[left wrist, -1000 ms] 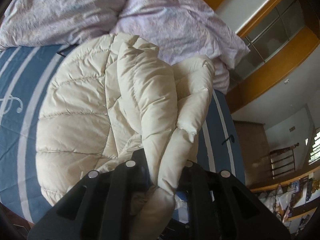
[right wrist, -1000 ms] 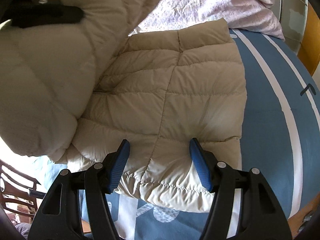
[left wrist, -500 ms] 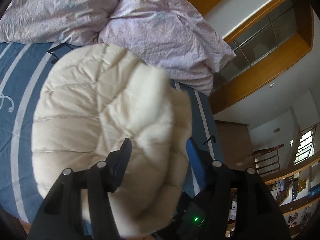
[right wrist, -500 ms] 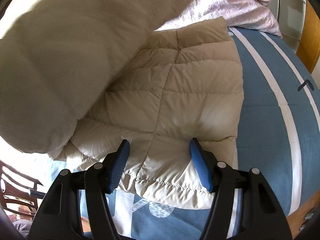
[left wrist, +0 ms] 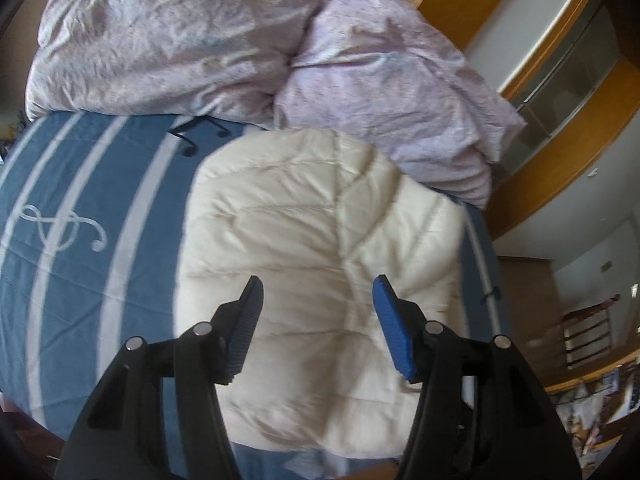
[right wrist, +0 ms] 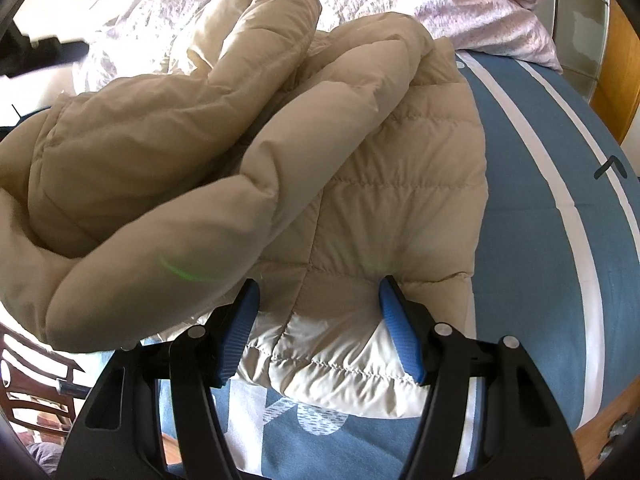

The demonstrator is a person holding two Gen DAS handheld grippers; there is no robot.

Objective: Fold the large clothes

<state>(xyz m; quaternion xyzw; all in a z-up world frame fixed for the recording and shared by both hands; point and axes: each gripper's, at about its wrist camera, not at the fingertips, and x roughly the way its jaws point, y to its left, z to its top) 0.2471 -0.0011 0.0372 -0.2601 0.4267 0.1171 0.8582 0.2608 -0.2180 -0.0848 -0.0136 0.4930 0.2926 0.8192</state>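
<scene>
1. Left gripper [left wrist: 316, 300]: a second ago its jaws were clamped on a fold of the cream puffer jacket [left wrist: 320, 248]; they opened within that second and now stand apart with nothing between the pads. The gripper has drawn back and hangs above the garment.
2. Cream puffer jacket: the released part has dropped over the jacket's body, which the left wrist view shows as one rounded quilted mass. In the right wrist view the flap [right wrist: 168, 184] lies bunched and puffed up, not flat.
3. Position: the jacket rests on the blue striped bed cover [left wrist: 80, 240], near the bed's front edge, its far side touching the lilac duvet [left wrist: 192, 36] heaped along the back edge.
4. Right gripper [right wrist: 320, 304]: jaws apart, as they were a second ago, hovering over the jacket's near hem [right wrist: 348, 384] at the front edge; whether the pads touch the fabric cannot be told.
5. Reading: one fold appears delivered. The lofty flap probably needs pressing down or straightening before any further fold, since trapped air may let it spring open.
</scene>
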